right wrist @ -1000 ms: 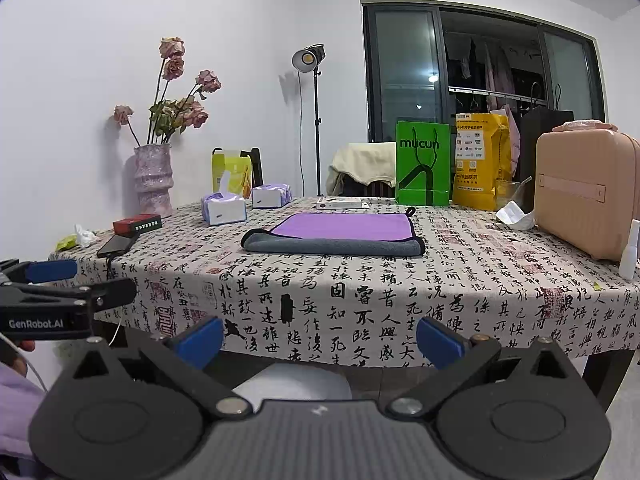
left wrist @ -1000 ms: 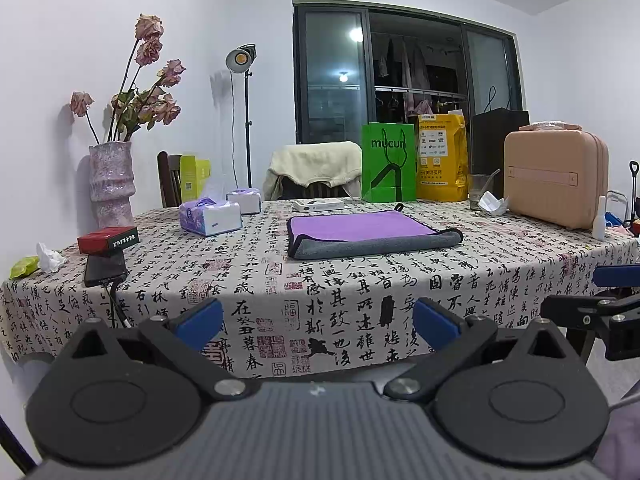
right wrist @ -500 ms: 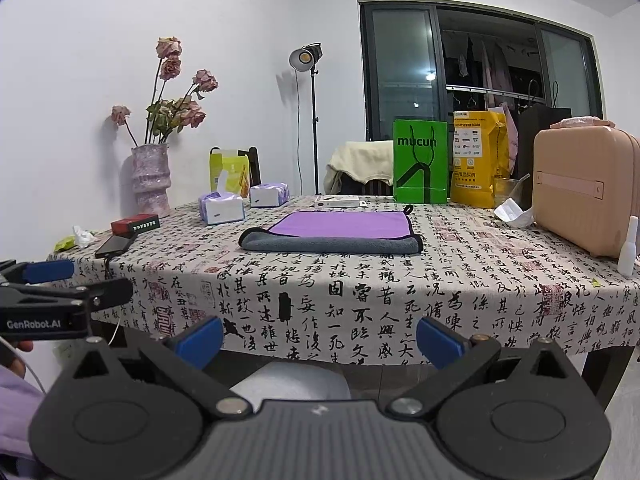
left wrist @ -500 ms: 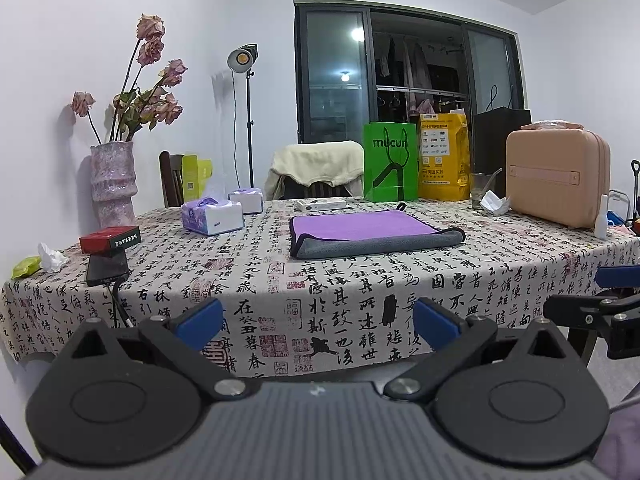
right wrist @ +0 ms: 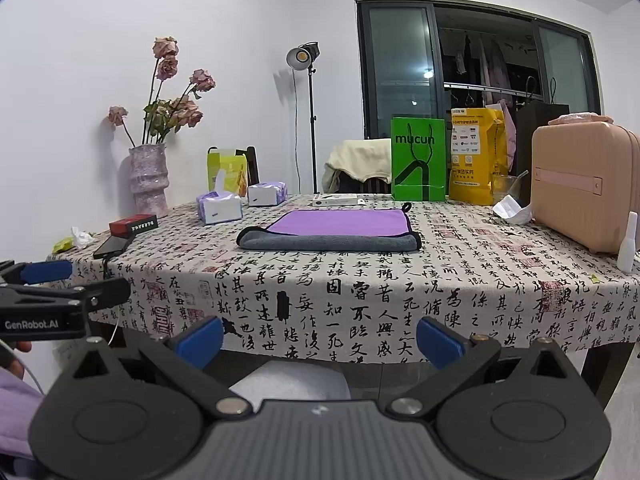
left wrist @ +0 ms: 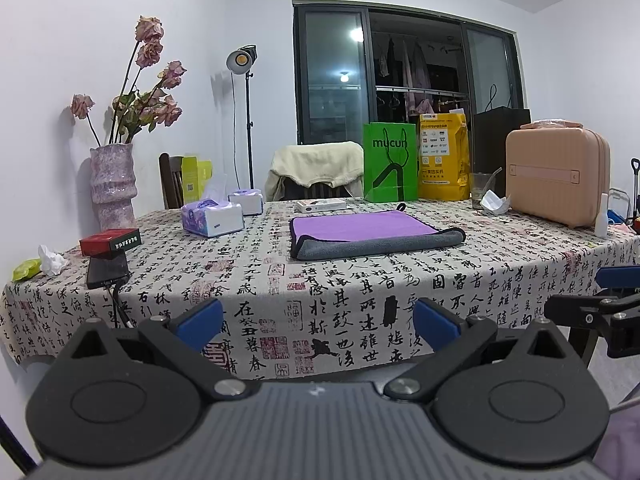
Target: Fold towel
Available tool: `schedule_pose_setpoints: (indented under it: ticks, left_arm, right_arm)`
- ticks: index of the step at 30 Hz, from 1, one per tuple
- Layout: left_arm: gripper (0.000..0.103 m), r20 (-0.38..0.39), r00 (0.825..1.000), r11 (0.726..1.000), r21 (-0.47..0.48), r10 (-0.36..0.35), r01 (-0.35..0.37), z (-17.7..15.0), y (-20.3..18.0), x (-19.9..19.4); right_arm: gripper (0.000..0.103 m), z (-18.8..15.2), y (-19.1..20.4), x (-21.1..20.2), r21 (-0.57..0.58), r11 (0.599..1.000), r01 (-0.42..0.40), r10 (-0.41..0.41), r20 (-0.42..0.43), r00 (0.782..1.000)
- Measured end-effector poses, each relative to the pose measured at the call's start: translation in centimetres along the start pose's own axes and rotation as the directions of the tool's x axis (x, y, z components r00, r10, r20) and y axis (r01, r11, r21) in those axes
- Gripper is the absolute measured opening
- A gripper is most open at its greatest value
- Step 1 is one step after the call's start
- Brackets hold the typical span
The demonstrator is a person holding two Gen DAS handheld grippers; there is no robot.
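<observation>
A purple towel with a grey underside [left wrist: 372, 234] lies folded flat in the middle of the table [left wrist: 320, 292]; it also shows in the right wrist view [right wrist: 332, 230]. My left gripper [left wrist: 318, 322] is open and empty, held in front of the table's near edge, well short of the towel. My right gripper [right wrist: 320, 338] is open and empty, also before the near edge. Each gripper shows at the edge of the other's view: the right gripper [left wrist: 600, 308] and the left gripper [right wrist: 52, 292].
On the table stand a vase of dried roses [left wrist: 112, 184], tissue boxes [left wrist: 212, 220], a red box [left wrist: 110, 242], a phone [left wrist: 107, 272], a green bag [left wrist: 390, 162], a yellow bag [left wrist: 442, 158], a pink case [left wrist: 558, 176] and a small white bottle [left wrist: 602, 216].
Both views shift only slightly; the grippers stay open before the table and the towel has not moved.
</observation>
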State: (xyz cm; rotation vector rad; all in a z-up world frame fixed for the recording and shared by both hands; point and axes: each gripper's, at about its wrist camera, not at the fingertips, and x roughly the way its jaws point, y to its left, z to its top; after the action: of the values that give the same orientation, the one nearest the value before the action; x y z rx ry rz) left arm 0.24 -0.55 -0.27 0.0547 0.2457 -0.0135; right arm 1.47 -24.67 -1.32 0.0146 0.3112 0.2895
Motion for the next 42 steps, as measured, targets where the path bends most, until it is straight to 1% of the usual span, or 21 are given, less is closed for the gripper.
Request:
schedule_pose_setpoints:
  ticks: [20, 32, 36, 42]
  left_arm:
    - [0.103, 0.001, 1.000, 1.000, 0.004, 0.001, -0.001, 0.1, -0.1, -0.1]
    - [0.103, -0.012, 1.000, 1.000, 0.011, -0.003, 0.003, 0.3, 0.0, 0.3]
    - [0.103, -0.025, 1.000, 1.000, 0.021, -0.003, 0.004, -0.2, 0.0, 1.1]
    - [0.103, -0.076, 0.997, 1.000, 0.010, -0.013, 0.013, -0.7, 0.2, 3.6]
  right_arm:
    - [0.103, 0.0, -0.1, -0.1, -0.003, 1.000, 0.001, -0.001, 0.001, 1.000]
    - [0.103, -0.1, -0.3, 0.1, -0.002, 1.000, 0.001, -0.001, -0.004, 1.000]
    - [0.103, -0.2, -0.7, 0.5, -0.002, 1.000, 0.006, -0.006, -0.002, 1.000]
    - [0.103, -0.4, -1.9, 2.2, -0.009, 0.999, 0.032, -0.032, -0.003, 0.999]
